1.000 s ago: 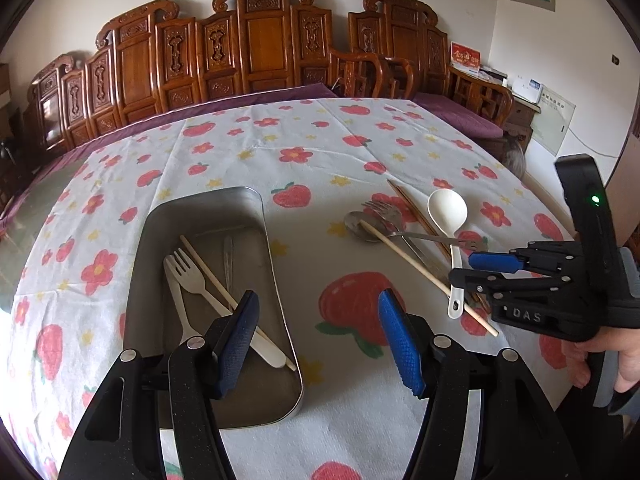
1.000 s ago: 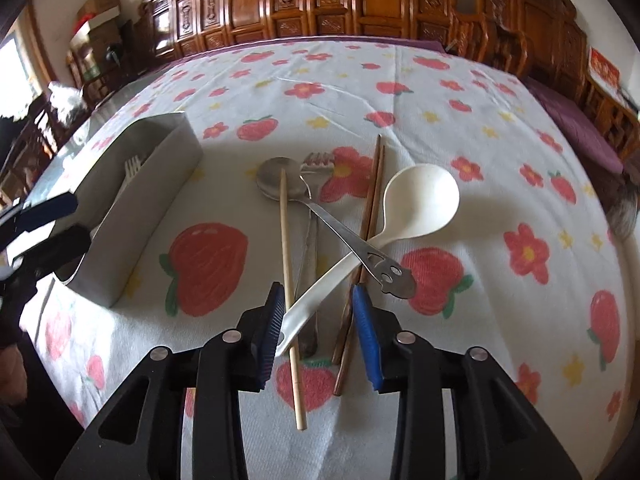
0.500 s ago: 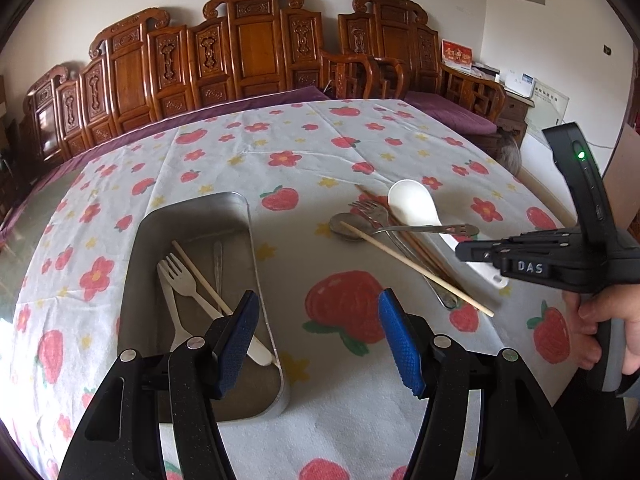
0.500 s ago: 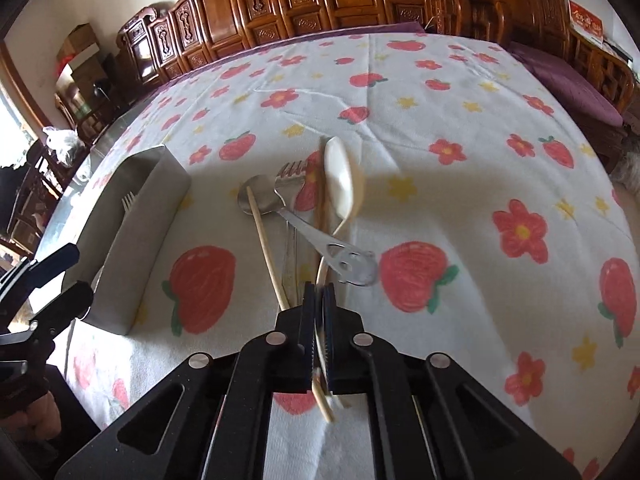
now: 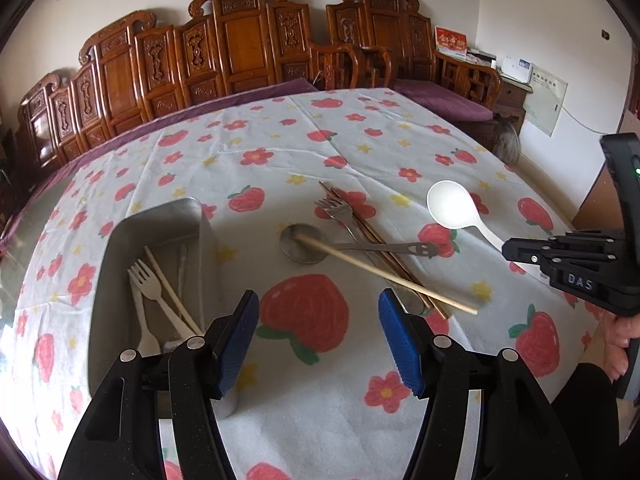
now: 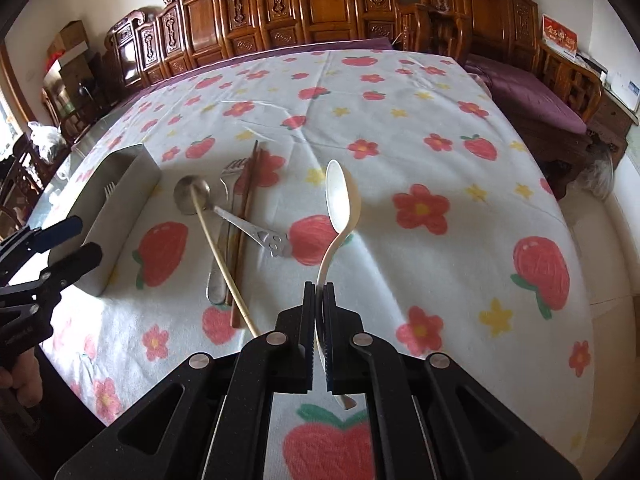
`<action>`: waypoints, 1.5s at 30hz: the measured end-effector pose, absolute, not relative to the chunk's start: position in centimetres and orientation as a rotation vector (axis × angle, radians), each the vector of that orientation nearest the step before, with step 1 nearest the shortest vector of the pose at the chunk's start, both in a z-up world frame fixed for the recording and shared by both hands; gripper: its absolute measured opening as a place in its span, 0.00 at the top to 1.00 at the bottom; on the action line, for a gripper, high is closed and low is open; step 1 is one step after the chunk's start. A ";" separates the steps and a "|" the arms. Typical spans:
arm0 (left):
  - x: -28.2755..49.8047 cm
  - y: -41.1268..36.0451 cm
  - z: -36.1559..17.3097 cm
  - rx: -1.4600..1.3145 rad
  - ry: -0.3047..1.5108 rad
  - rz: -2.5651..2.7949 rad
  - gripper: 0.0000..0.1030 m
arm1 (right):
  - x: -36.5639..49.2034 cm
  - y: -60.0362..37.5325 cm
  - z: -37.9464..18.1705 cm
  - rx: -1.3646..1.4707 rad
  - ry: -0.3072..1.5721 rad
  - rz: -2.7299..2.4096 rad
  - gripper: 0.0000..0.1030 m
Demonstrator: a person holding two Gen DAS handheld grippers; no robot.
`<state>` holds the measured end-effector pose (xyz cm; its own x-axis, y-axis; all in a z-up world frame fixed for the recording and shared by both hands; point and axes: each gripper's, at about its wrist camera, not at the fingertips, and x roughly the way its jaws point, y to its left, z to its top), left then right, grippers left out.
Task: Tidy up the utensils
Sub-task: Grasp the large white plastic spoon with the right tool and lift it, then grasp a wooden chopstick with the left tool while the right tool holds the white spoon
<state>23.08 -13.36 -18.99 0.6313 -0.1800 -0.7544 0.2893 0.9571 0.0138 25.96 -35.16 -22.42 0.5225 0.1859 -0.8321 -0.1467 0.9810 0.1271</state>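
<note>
My right gripper [image 6: 319,292] is shut on the handle of a white plastic spoon [image 6: 340,196], which hangs above the cloth with its bowl pointing away. The left wrist view has that spoon [image 5: 452,204] at the right, held by the right gripper [image 5: 506,249]. My left gripper [image 5: 318,304] is open and empty, over the cloth beside a metal tray [image 5: 120,232] that holds white plastic forks [image 5: 146,280] and a chopstick. On the cloth lie a metal spoon [image 5: 300,244], a metal fork [image 5: 334,208], a pale chopstick [image 5: 392,276] and dark chopsticks [image 5: 384,248].
A strawberry-print cloth [image 6: 420,128] covers the round table. Carved wooden chairs [image 6: 320,4] line the far side, and a purple-cushioned bench [image 6: 532,96] stands at the right. The table edge drops off close on the right. A hand [image 5: 620,344] grips the right tool.
The right gripper shut on the white spoon's handle and lifted it out of the pile, up and to the right. The left gripper stayed open and shifted a little.
</note>
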 end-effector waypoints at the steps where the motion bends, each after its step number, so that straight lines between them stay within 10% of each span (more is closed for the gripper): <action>1: 23.4 -13.7 -19.2 0.133 0.857 -0.268 0.42 | 26.0 -35.3 -22.4 0.045 1.000 0.200 0.95; 22: 28.9 -18.5 -25.1 0.129 1.033 -0.160 0.44 | 26.3 -36.0 -22.8 0.074 1.001 0.217 0.95; 24: 28.9 -18.2 -25.2 0.132 1.053 -0.149 0.59 | 26.2 -35.8 -22.6 0.074 0.997 0.224 0.95; 43: 23.0 -15.5 -25.1 0.132 1.118 -0.139 0.59 | 24.9 -33.3 -19.9 0.027 0.942 0.286 0.95; 45: 22.5 -15.7 -25.2 0.133 1.116 -0.156 0.73 | 24.8 -33.0 -19.8 0.018 0.939 0.292 0.95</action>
